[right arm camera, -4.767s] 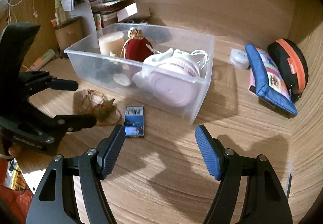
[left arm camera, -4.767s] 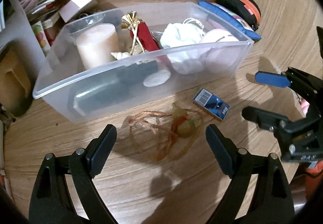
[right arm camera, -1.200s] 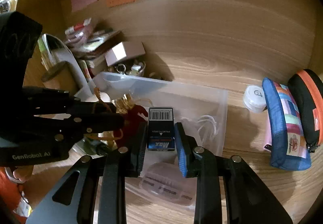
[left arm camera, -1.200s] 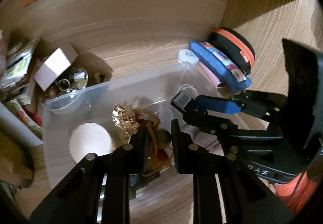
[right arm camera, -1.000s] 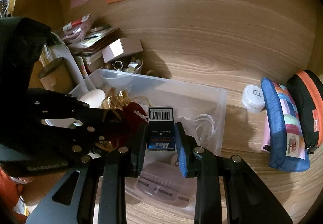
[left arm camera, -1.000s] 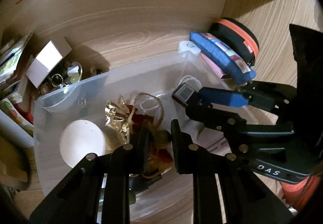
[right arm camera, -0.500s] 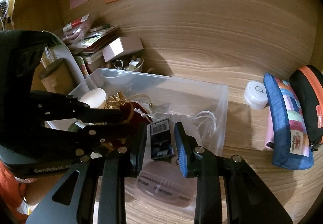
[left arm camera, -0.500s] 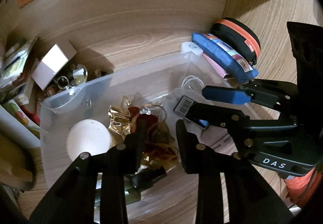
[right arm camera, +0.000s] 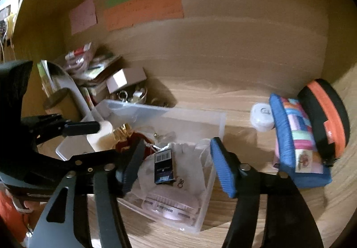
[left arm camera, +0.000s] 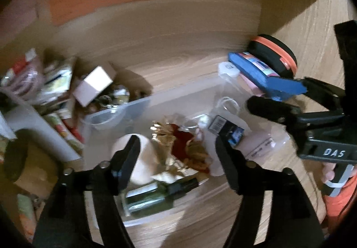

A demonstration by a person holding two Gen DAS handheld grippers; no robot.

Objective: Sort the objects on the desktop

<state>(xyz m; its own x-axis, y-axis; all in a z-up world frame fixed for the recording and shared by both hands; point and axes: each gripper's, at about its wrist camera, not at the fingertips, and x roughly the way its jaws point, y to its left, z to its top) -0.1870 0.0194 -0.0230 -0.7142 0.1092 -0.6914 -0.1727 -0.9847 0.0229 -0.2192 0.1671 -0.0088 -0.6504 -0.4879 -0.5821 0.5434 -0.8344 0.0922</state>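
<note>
A clear plastic bin (right arm camera: 219, 124) stands on the wooden desk and also shows in the left wrist view (left arm camera: 142, 100). My left gripper (left arm camera: 177, 151) is open and empty above it. Below it the mesh pouch (left arm camera: 196, 156) lies in the bin on a red and gold pouch (left arm camera: 178, 138), beside a white candle (left arm camera: 145, 158). My right gripper (right arm camera: 175, 165) is open and empty over the bin. The small blue box (right arm camera: 164, 166) with a barcode lies in the bin on white items and also shows in the left wrist view (left arm camera: 229, 129).
A dark green bottle (left arm camera: 156, 196) lies in the bin's near side. A blue patterned pouch (right arm camera: 296, 143), an orange and black case (right arm camera: 325, 114) and a white round container (right arm camera: 261, 117) sit right of the bin. Boxes and clutter (right arm camera: 111, 78) stand at the back left.
Both grippers have opened. The mesh pouch and the blue box have dropped from the fingers into the bin. Both grippers have lifted a little.
</note>
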